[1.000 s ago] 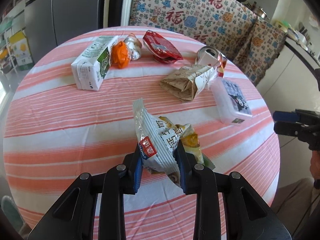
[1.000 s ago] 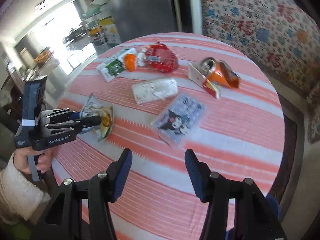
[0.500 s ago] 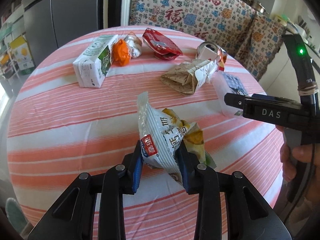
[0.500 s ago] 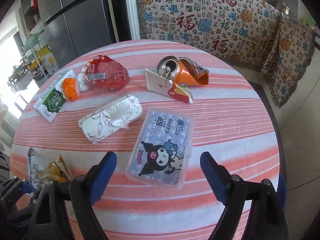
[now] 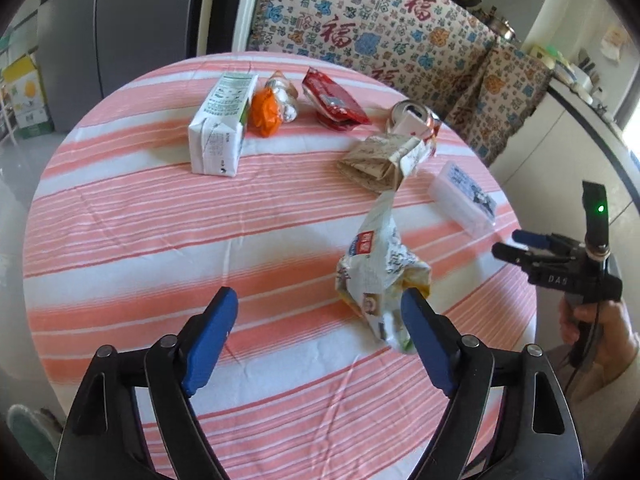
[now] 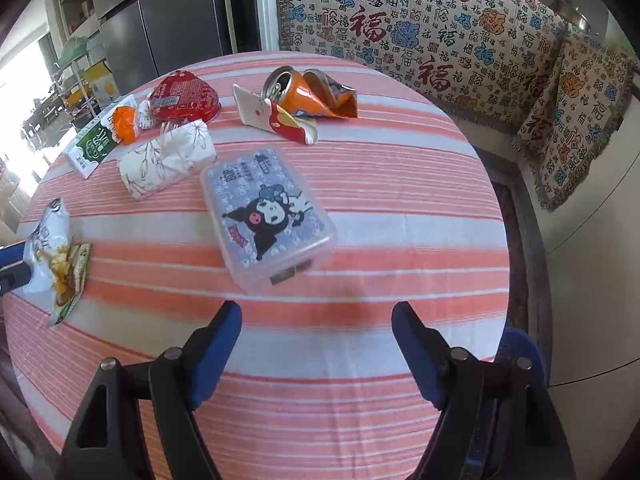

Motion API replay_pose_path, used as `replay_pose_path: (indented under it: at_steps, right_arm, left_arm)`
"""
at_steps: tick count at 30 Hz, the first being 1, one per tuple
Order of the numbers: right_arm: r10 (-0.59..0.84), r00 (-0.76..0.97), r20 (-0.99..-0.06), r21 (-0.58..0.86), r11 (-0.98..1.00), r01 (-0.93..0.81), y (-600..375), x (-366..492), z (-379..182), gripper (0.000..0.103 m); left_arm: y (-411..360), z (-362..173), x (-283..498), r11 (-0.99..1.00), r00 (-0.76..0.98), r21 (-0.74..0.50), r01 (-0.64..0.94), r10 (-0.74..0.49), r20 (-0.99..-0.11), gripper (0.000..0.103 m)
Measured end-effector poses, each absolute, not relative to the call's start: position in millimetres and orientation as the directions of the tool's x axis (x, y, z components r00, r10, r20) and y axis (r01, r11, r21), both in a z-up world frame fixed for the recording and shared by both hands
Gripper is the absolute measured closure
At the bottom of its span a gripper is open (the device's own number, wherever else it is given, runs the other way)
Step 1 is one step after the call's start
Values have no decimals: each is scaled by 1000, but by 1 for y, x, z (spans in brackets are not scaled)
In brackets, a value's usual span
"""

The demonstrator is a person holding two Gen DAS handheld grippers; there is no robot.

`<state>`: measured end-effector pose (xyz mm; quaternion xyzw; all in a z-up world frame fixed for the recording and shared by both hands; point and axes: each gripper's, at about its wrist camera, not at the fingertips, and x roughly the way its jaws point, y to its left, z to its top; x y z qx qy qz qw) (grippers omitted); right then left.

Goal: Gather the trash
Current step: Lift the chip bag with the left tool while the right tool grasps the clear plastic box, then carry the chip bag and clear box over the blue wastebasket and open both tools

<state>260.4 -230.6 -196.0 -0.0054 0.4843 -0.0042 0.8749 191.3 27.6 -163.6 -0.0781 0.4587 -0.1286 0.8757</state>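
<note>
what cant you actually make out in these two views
- Where the trash goes: no bin shows in either view.
- Snack bag: motion-blurred in the left wrist view, so whether it rests on the table is unclear.
- Left claw: cut off by the right wrist view's left edge.
- Crushed can: largely hidden behind the folded paper wrapper.

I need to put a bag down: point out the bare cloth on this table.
Bare: the wide stretch of tablecloth between the milk carton and the opening left gripper, left of the snack bag; also the near edge below the plastic box. Crowded: the far side around the crushed can.
</note>
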Motion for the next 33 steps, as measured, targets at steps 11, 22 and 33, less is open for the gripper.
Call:
replay_pose_path:
  at_steps: [11, 22, 33]
  right_arm:
    - [59, 601, -797, 13, 997, -80, -225, 267, -166, 21]
    - [47, 415, -908, -63, 967, -248, -195, 341, -183, 21]
    - [53, 409, -911, -26, 982, -186, -216, 311, -162, 37]
  left_arm:
    - [-29, -184, 215, 981, 543, -185, 64, -190, -818, 9]
    - [-30, -178, 218, 982, 562, -166, 88, -187, -806, 54]
    - [-45, -158, 209, 961, 586, -241, 138, -276, -762, 73]
